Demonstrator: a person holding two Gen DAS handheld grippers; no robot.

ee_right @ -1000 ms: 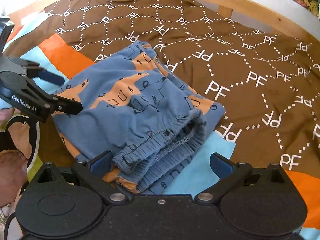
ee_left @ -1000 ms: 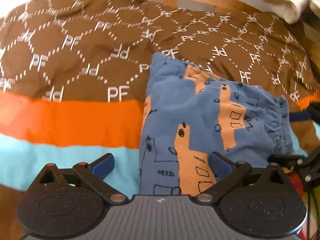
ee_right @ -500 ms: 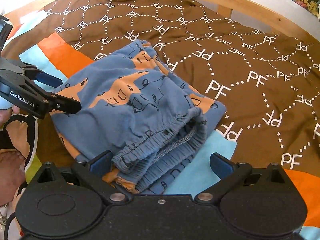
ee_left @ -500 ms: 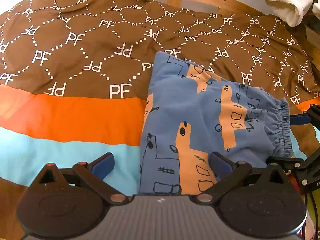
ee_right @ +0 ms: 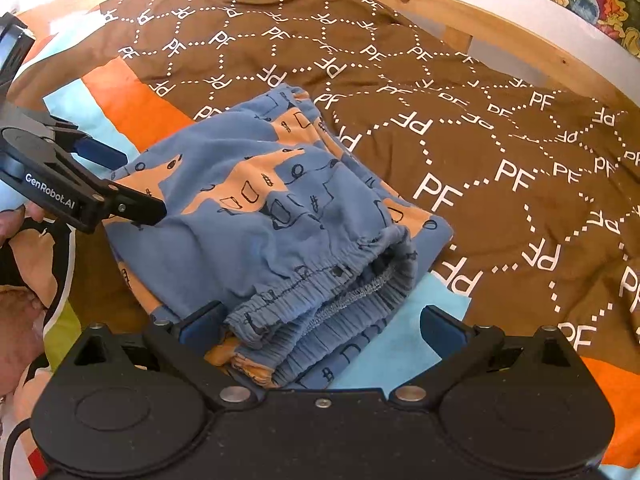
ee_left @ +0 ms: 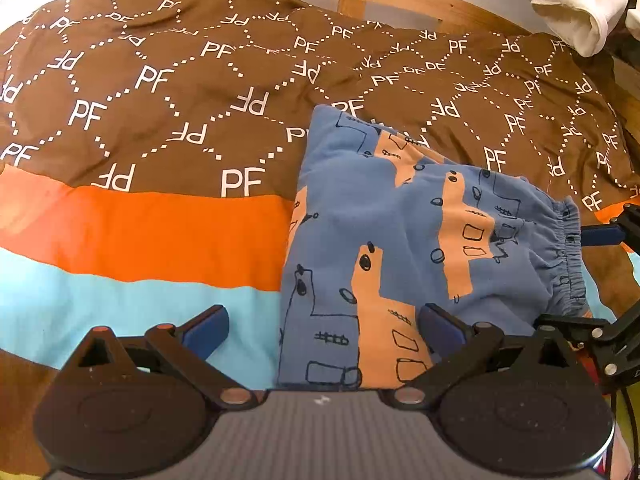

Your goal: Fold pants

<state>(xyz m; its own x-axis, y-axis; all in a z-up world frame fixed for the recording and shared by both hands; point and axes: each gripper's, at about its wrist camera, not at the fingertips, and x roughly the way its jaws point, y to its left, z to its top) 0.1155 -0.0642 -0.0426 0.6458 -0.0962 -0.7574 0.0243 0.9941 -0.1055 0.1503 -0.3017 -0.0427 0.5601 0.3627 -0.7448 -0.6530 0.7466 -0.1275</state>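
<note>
Already folded into a compact stack, the blue patterned pants (ee_left: 420, 248) lie on the bedspread (ee_left: 160, 120), their near edge between the released fingers of the left tool (ee_left: 320, 330). Soft, light and floppy, they would best be pinched through every layer, probably at the thick elastic waistband (ee_right: 320, 296) just ahead of the equally spread right tool (ee_right: 320, 326).

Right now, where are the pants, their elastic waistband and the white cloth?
pants (ee_left: 400, 216), left wrist view, blue front panel.
elastic waistband (ee_right: 320, 276), right wrist view, gathered top edge.
white cloth (ee_left: 580, 4), left wrist view, rolled middle.
</note>
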